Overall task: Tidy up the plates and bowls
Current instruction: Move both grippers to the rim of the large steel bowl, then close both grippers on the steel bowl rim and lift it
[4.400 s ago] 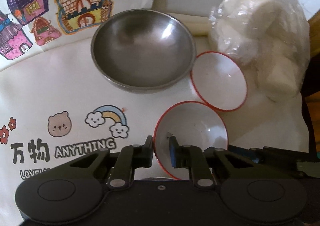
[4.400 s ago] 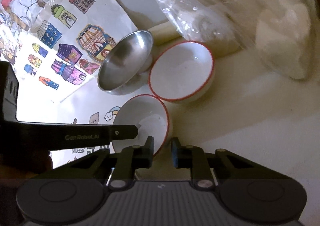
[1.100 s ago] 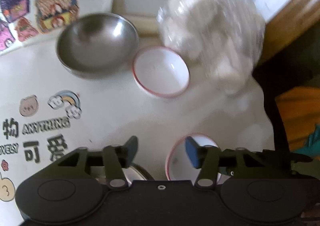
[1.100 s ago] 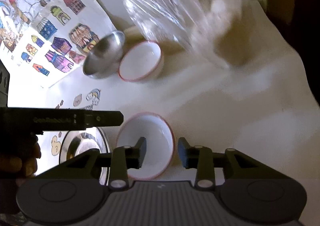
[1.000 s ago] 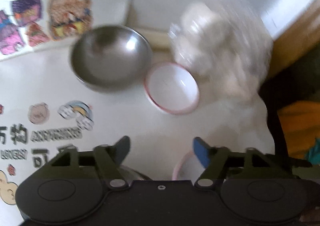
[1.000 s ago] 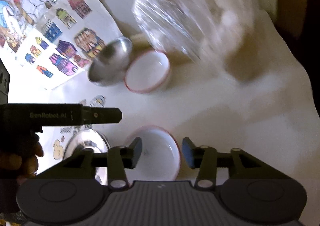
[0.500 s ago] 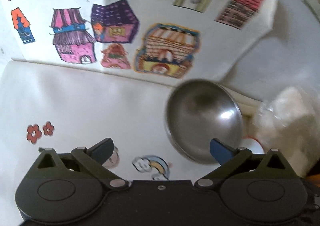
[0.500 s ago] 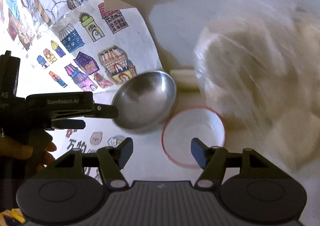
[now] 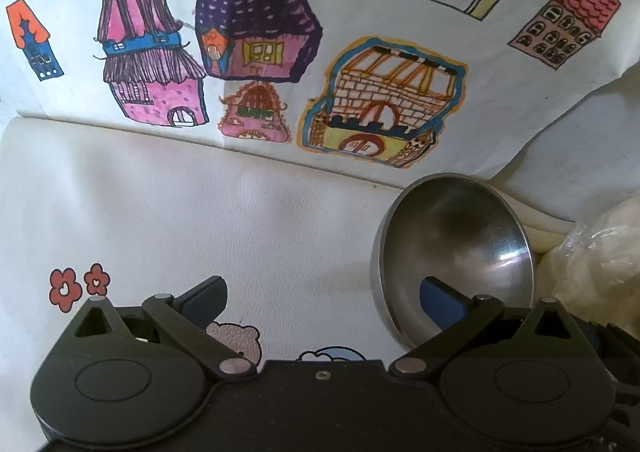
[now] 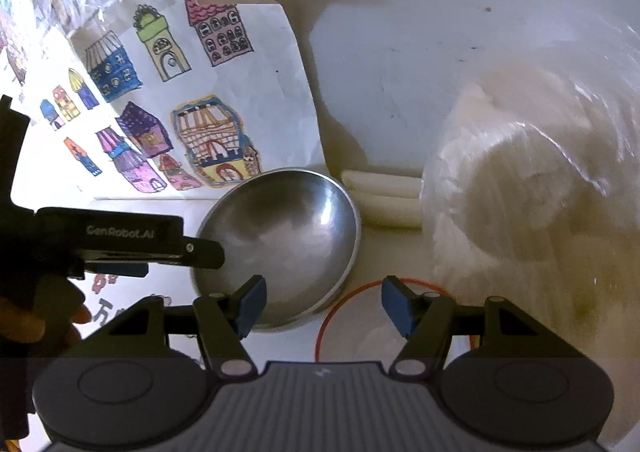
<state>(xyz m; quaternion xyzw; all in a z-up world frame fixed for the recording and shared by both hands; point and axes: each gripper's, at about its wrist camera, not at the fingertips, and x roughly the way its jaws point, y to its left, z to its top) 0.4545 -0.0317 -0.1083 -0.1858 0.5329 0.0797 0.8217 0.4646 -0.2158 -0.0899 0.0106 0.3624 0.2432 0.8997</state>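
- Since the earlier frames both hand-held grippers had let go of the red-rimmed bowl they'd been pinching together and swung back up toward the steel bowl, so the small bowl they set down had dropped out of both views.
- Left hand-held gripper was spread wide, gripping nothing, hovering over the white desk.
- Steel bowl sat ahead and to the right of it, with the right blue fingertip in front of the bowl's near rim. Couldn't tell if it was actually touching.
- Kids' drawing sheet with colored houses was further ahead, standing up behind the desk.
- Right hand-held gripper was also released, jaws wide apart.
- From its view the steel bowl was just ahead and a bit left, and the red-rimmed white bowl sat between its fingers, partly hidden under the gripper body, right beside the steel one.
- Plastic bag of white stuff was off to its right, blurry.
- Left hand-held gripper poked in from the left, its tip over the steel bowl's left rim.
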